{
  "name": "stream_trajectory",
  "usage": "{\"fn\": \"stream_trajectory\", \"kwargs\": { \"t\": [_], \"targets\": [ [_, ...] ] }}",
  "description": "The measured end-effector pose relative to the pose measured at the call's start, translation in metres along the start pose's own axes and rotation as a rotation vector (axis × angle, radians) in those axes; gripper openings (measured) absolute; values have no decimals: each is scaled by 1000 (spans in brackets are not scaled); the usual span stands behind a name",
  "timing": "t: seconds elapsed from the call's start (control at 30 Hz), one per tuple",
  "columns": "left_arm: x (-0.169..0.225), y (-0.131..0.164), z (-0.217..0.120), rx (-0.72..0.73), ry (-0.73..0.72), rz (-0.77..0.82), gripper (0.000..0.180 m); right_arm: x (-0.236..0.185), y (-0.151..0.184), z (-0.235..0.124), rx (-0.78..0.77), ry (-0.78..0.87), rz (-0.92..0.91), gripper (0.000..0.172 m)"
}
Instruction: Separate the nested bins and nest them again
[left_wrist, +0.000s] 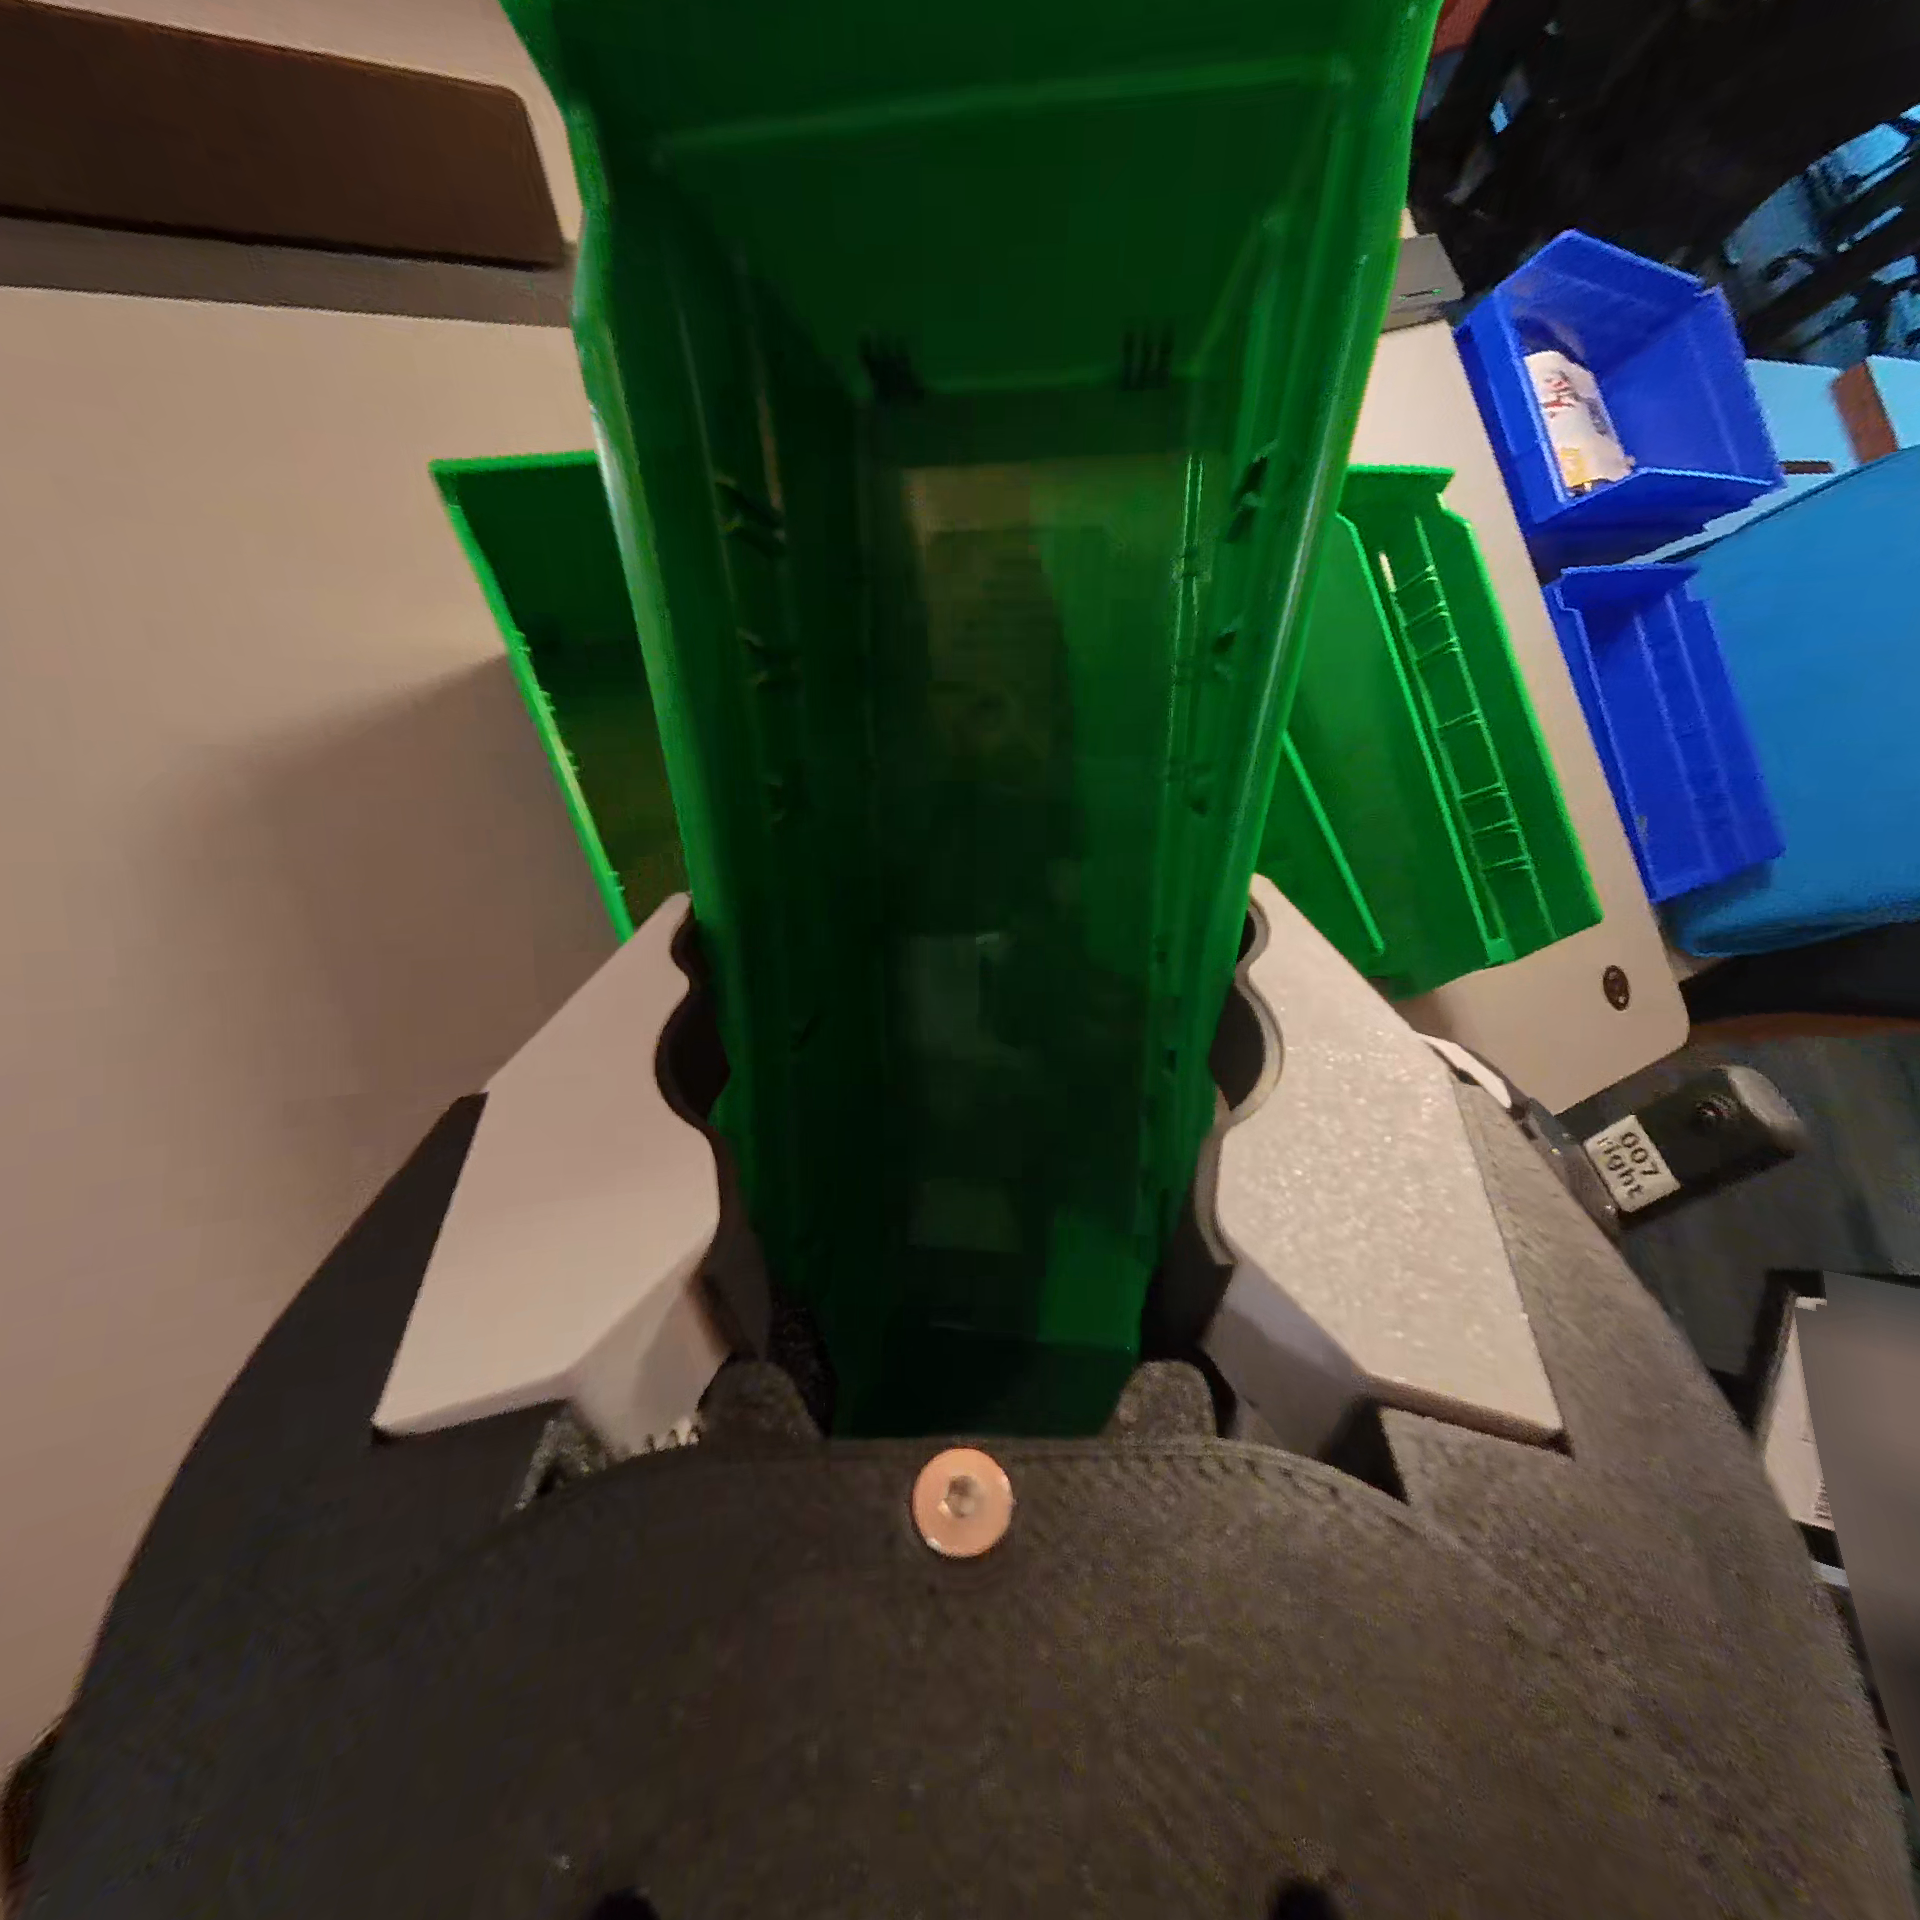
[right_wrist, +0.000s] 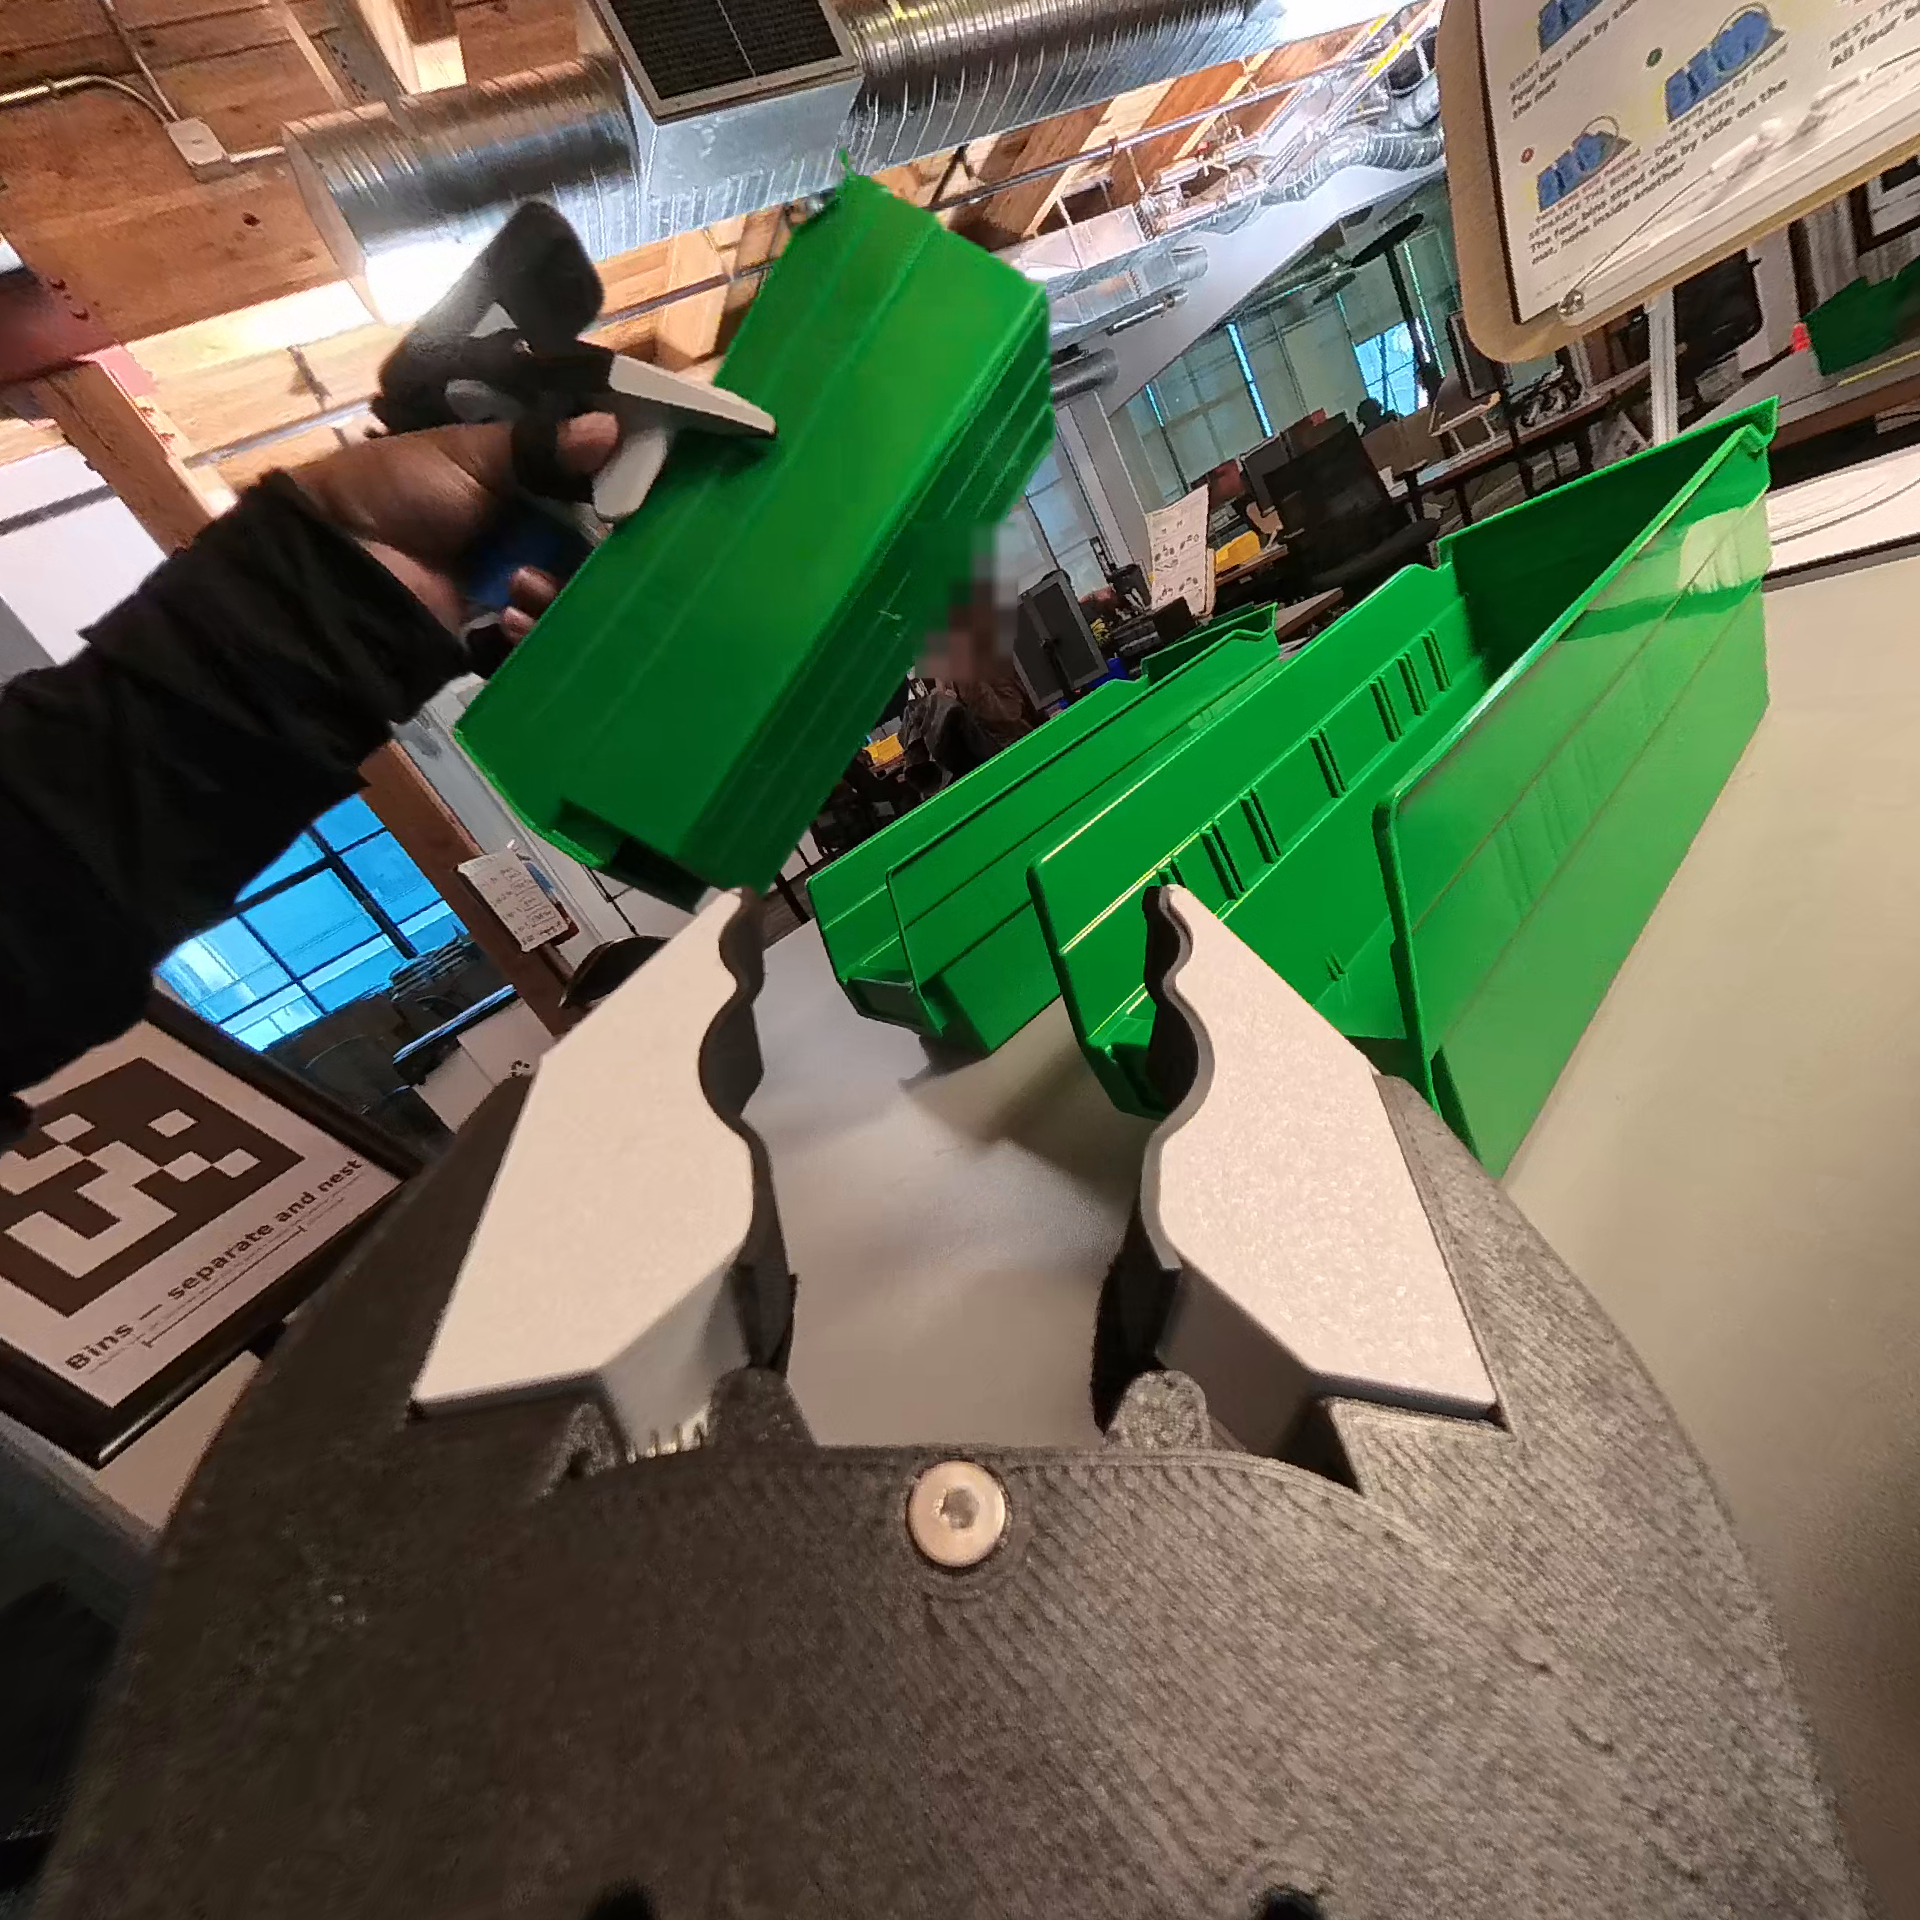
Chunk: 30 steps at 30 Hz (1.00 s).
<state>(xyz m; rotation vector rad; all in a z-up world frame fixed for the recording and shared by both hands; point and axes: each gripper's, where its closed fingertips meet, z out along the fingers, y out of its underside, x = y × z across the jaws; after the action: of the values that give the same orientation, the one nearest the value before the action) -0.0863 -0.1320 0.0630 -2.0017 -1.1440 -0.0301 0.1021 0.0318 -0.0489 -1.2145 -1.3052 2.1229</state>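
Left gripper (left_wrist: 966, 997): fingers spread wide and pressed on both long side walls of a narrow green bin (left_wrist: 987, 623). Held bin is lifted clear of the table (left_wrist: 260, 727); from the right wrist view it hangs tilted in the air (right_wrist: 769, 582), the left gripper (right_wrist: 665, 436) clamped across it, a hand (right_wrist: 457, 499) in a black sleeve behind.

Right gripper (right_wrist: 956, 997): jaws stand well apart, low over the table (right_wrist: 935, 1164). Its right fingertip (right_wrist: 1184, 997) sits at the near end of a green bin (right_wrist: 1455, 831) lying on the table; whether the pad touches the wall, cannot tell. Left fingertip is in open air, nothing pinched.

Another green bin (right_wrist: 1039, 821) lies just beside that one, on its far side.

Blue bins (left_wrist: 1642, 416) stand off at the table's right side.
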Motion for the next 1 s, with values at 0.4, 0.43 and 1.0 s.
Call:
{"fn": "stream_trajectory", "kwargs": {
  "t": [0.4,0.43,1.0],
  "targets": [
    [-34,11,65,-44,-85,-127,98,2,-2,-2,5,-17,44,74],
    [-38,11,68,-51,-102,-126,98,2,-2,-1,4,-16,45,74],
    [-75,-3,88,-122,-401,-119,106,2,-1,-2,0,-17,47,73]
  ]
}}
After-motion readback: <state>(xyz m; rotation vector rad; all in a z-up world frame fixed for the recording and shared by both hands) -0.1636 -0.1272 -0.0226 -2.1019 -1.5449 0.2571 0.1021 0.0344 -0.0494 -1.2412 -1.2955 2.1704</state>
